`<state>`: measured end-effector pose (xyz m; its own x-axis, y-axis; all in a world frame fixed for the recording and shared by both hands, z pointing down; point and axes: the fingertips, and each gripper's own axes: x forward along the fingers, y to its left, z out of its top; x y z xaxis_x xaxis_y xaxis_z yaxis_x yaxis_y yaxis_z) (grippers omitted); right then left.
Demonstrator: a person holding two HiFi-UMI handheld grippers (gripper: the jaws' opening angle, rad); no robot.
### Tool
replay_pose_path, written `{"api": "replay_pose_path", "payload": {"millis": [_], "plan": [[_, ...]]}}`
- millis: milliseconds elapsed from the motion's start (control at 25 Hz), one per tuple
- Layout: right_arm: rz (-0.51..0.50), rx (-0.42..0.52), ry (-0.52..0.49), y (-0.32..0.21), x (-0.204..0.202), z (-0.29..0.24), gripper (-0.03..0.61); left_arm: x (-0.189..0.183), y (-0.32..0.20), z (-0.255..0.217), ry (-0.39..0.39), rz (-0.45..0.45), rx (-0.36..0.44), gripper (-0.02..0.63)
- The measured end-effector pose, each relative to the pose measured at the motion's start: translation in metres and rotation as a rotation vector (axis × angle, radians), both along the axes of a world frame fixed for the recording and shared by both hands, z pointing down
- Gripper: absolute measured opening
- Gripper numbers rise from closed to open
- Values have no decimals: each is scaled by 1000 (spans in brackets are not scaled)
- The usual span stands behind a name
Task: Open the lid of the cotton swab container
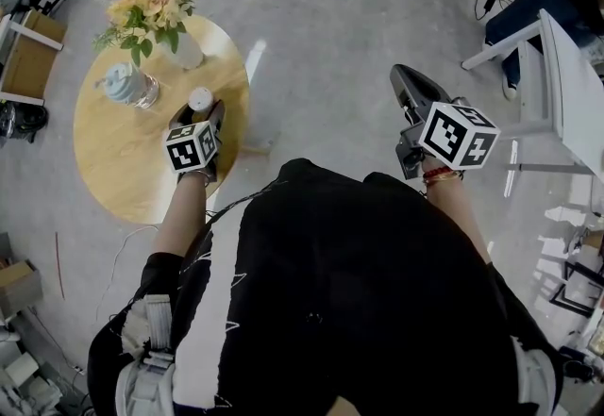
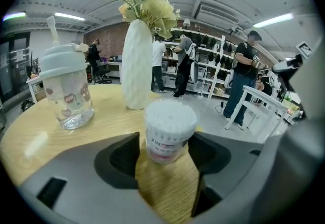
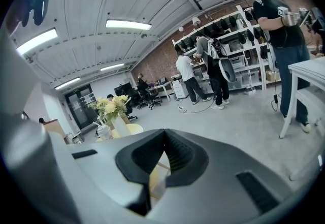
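Note:
The cotton swab container (image 1: 200,100), a small clear tub with a white top and its lid on, stands near the right edge of the round wooden table (image 1: 113,169). In the left gripper view the container (image 2: 170,126) stands upright between the two dark fingertips. My left gripper (image 1: 203,117) (image 2: 166,141) is open around it, and a thin strip of wood shows beside the left fingertip. My right gripper (image 1: 404,76) (image 3: 163,141) hangs over the grey floor well to the right of the table, shut on nothing.
A white vase of yellow flowers (image 1: 179,46) (image 2: 137,65) and a clear lidded cup with a straw (image 1: 127,84) (image 2: 66,91) stand behind the container. A white table (image 1: 571,93) is at the far right. Several people stand by shelves in the background.

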<state>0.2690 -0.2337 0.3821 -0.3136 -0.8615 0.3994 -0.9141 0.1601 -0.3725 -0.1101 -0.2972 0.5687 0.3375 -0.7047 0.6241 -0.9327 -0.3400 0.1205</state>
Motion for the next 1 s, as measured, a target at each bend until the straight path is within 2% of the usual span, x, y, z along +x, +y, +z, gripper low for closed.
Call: {"api": "replay_pose_path", "payload": {"millis": [240, 520, 760, 1000], "plan": [[-6, -10, -4, 1, -5, 4, 5, -1, 0, -2, 0, 6, 2, 275], [-18, -21, -8, 3, -9, 9, 5, -5, 3, -7, 18, -21, 15, 270], [-72, -37, -19, -1, -30, 14, 5, -6, 11, -18, 53, -31, 13, 268], [-156, -42, -33, -10, -62, 17, 6, 10, 13, -51, 112, 20, 63, 267]]}}
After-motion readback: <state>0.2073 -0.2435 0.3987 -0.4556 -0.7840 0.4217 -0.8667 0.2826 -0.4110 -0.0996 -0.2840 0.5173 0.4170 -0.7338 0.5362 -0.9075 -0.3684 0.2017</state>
